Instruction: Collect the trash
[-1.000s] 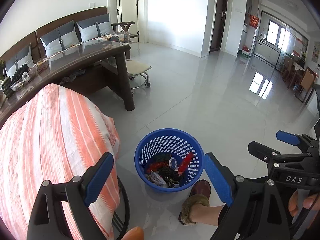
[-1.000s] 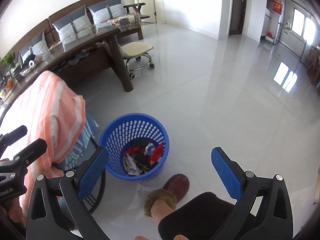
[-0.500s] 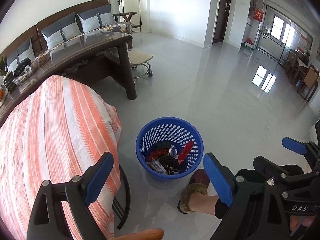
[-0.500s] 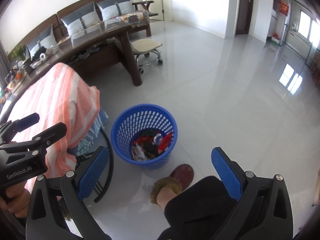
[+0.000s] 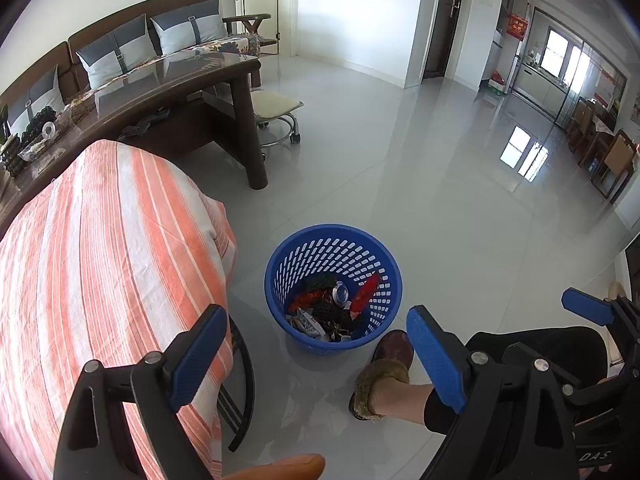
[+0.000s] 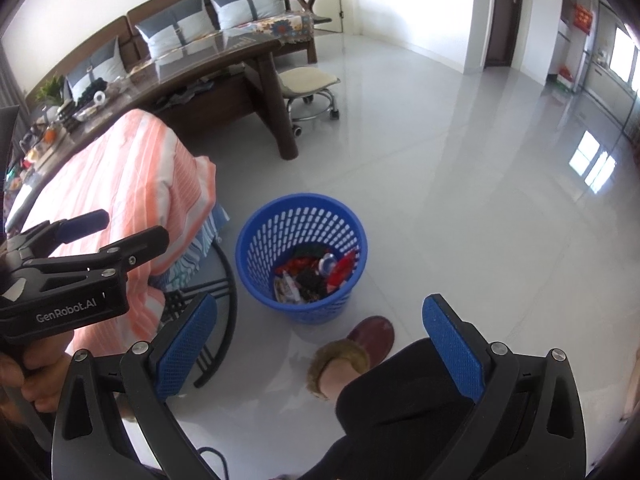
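Trash (image 5: 334, 308) already lies in the blue basket (image 5: 280, 280); left gripper (image 5: 316, 352) and right gripper (image 6: 320, 340) both gape empty, no further litter visible on the floor.

The left gripper (image 6: 106, 236) reads "GenRobot.AI"; the right gripper (image 5: 500, 316) reads "DAS".

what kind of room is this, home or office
Most likely a home living room: a wooden sofa with grey cushions lines the wall behind a long dark table, and a dining area shows beyond. A blue basket holding trash stands on the glossy tiled floor.
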{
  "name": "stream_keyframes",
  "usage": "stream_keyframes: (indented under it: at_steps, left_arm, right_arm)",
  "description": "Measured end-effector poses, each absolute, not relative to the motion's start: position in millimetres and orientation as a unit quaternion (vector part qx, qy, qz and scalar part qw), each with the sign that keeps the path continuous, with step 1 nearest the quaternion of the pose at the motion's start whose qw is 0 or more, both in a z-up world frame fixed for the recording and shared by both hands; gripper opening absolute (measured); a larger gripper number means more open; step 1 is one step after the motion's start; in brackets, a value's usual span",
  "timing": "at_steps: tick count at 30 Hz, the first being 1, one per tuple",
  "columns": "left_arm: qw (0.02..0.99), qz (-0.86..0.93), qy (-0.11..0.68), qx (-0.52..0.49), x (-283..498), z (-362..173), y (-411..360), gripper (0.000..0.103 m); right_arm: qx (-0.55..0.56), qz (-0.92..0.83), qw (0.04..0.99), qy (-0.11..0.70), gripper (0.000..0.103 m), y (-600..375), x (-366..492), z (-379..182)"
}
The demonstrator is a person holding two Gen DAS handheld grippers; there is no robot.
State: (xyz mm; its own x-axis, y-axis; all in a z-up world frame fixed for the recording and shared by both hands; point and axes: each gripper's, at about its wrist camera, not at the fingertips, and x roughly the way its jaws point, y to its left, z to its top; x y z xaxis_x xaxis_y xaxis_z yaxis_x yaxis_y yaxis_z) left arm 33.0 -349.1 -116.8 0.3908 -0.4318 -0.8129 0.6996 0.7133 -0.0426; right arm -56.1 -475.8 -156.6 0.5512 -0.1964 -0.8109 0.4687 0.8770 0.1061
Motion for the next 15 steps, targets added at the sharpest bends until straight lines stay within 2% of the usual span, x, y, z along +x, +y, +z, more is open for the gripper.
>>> stream_keyframes:
  at_steps: [15]
  left_arm:
    - [0.817,-0.342,0.436,0.157,36.5,-118.7,-348.7,0.093]
  right_arm:
    - [0.162,-0.186,0.864,0.438,0.103,-472.3,-56.1,-160.6]
